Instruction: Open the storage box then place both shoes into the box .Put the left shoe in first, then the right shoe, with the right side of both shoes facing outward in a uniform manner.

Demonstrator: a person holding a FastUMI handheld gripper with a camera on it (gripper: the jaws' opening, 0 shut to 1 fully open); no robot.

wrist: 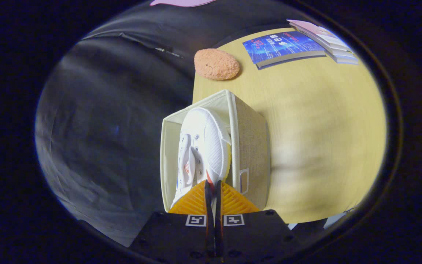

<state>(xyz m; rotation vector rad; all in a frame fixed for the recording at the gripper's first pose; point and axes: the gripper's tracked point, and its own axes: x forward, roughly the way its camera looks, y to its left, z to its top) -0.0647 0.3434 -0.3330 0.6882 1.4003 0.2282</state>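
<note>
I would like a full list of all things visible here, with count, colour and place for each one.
storage box: one, beige, open, on the table near its edge, just ahead of the fingers
shoe: one, white, inside the storage box
table: one, light wood
scrubby pad: one, orange, on the table beyond the storage box
books: a few, one blue and others pale, at the table's far side
gripper: one, fingers closed together, pinching the shoe's heel end
</note>
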